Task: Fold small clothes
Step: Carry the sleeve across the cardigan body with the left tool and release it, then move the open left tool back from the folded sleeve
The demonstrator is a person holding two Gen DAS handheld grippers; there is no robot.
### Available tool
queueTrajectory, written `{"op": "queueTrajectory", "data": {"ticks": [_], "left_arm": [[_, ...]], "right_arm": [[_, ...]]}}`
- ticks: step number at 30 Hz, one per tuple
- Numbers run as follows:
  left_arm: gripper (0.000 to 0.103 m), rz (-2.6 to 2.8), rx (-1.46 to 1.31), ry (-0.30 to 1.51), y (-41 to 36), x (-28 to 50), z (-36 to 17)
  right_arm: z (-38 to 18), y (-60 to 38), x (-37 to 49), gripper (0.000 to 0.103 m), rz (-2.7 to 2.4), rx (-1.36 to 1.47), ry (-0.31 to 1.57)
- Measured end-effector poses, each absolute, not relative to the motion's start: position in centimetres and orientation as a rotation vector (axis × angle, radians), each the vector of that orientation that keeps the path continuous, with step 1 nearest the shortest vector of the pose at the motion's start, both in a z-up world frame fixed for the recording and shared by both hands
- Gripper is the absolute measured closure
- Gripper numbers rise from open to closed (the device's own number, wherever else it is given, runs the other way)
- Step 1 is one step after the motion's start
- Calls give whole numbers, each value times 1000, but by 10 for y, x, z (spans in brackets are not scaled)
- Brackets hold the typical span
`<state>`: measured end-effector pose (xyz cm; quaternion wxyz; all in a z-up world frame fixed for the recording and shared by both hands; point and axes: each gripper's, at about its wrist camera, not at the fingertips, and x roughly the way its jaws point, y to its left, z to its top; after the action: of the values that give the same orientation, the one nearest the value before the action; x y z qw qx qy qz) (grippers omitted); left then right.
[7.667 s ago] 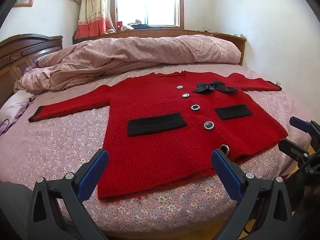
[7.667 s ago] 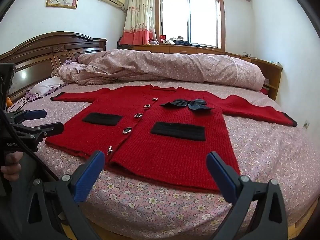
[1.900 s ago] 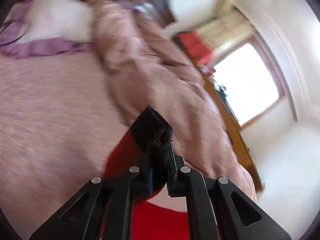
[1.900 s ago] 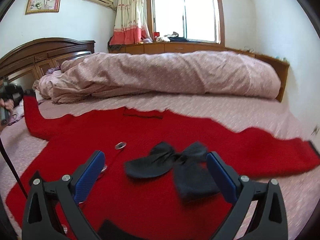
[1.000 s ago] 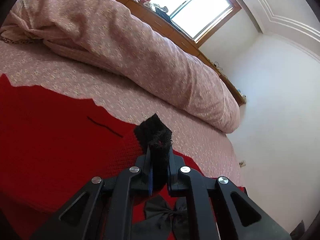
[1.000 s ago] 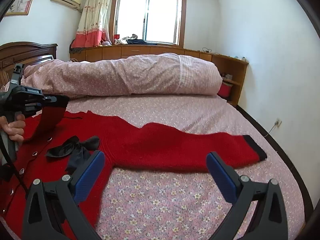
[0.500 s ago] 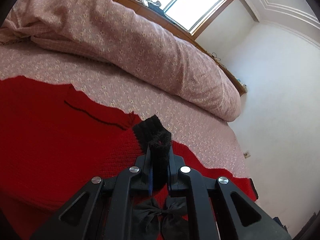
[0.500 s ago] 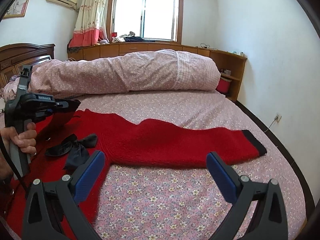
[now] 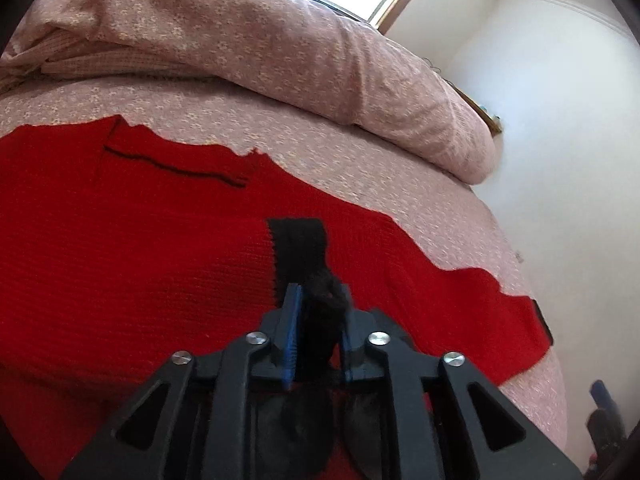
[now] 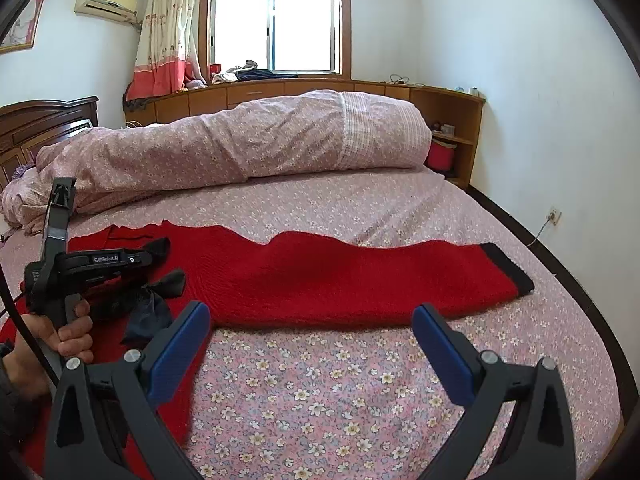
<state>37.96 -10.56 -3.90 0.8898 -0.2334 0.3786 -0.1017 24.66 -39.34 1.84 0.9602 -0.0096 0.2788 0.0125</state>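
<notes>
Left wrist view: my left gripper (image 9: 318, 320) has just been easing apart, a gap showing beside the black cuff (image 9: 298, 248) that sits between its pads. That sleeve lies folded across the red cardigan (image 9: 120, 240) on the bed (image 9: 360, 160).

Right wrist view: my right gripper (image 10: 311, 340) stands wide apart, empty, above the floral sheet (image 10: 320, 380), the other sleeve (image 10: 360, 276) stretched out flat ahead. A hand (image 10: 60, 336) holds the left gripper at the left.

Red cardigan (image 10: 360, 276) flat on bed, one sleeve folded across.
</notes>
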Motion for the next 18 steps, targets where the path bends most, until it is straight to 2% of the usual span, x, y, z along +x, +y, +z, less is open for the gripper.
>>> {"op": "queueTrajectory", "data": {"ticks": [7,12,18], "left_arm": [[83,-275,-331,755,-131,350,8],[75,-243,-131,600,-147,312,62],[71,-156,78,472,-145,271,97]], "right_arm": [[19,-395,249,0,27,12,566],[21,-394,246,0,26,15,556],[20,-396,242,0,27,15,561]]}}
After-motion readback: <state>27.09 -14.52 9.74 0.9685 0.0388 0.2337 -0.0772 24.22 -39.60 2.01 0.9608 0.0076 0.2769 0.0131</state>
